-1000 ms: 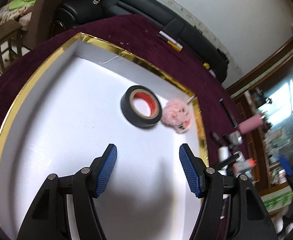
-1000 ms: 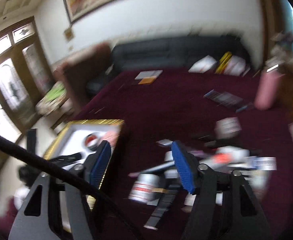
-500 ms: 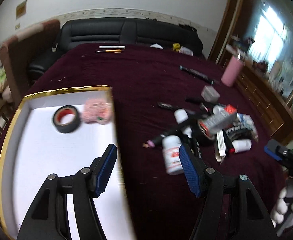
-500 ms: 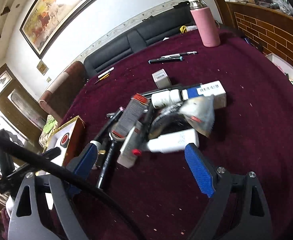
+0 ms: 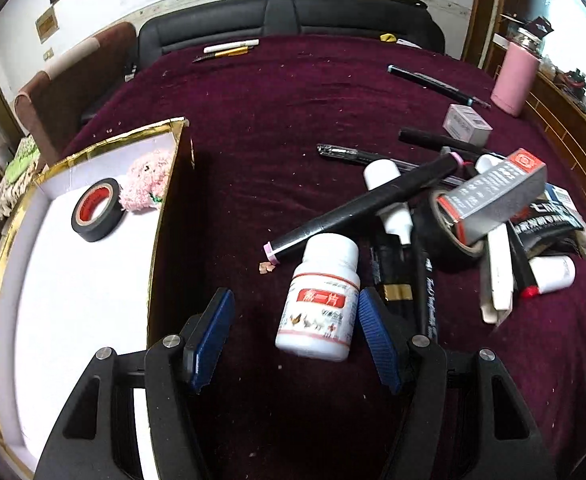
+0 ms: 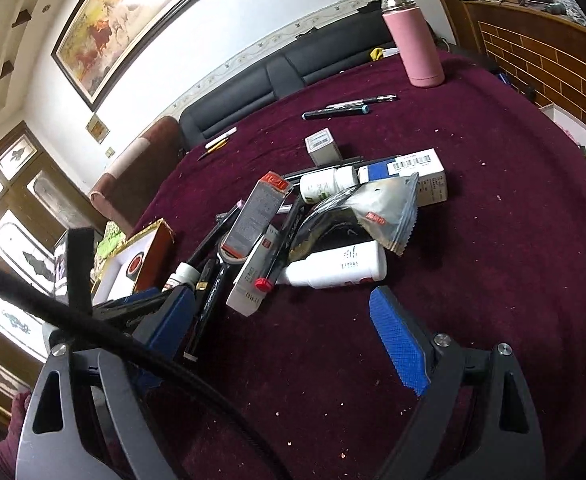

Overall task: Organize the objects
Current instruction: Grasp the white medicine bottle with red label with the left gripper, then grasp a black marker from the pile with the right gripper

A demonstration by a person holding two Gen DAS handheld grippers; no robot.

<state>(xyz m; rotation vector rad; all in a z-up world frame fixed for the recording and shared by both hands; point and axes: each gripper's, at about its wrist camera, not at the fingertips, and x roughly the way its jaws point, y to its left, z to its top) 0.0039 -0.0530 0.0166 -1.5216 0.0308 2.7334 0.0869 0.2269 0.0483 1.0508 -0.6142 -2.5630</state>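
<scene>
1. Left wrist view: white pill bottle point(image 5: 320, 300) lying on the maroon tabletop point(image 5: 293, 92), cap pointing away, at the near edge of the clutter pile.
2. Framed by the left gripper point(image 5: 295, 320): fingers spread wide, right pad just beside the bottle's side, left pad well apart; nothing pinched yet. Lined up this way, probably to close on the bottle's body.
3. Black marker point(image 5: 363, 206) resting just beyond the cap, propped across a white tube; likely to shift if the bottle is dragged instead of lifted.
4. Gold-rimmed tray point(image 5: 165, 216) off to the left, already holding a black tape roll point(image 5: 96, 210) and a pink fluffy toy point(image 5: 149, 180); judged the sorting destination.
5. Right wrist view: right gripper point(image 6: 281, 320) spread and empty, hovering near the same pile, apparently waiting.
</scene>
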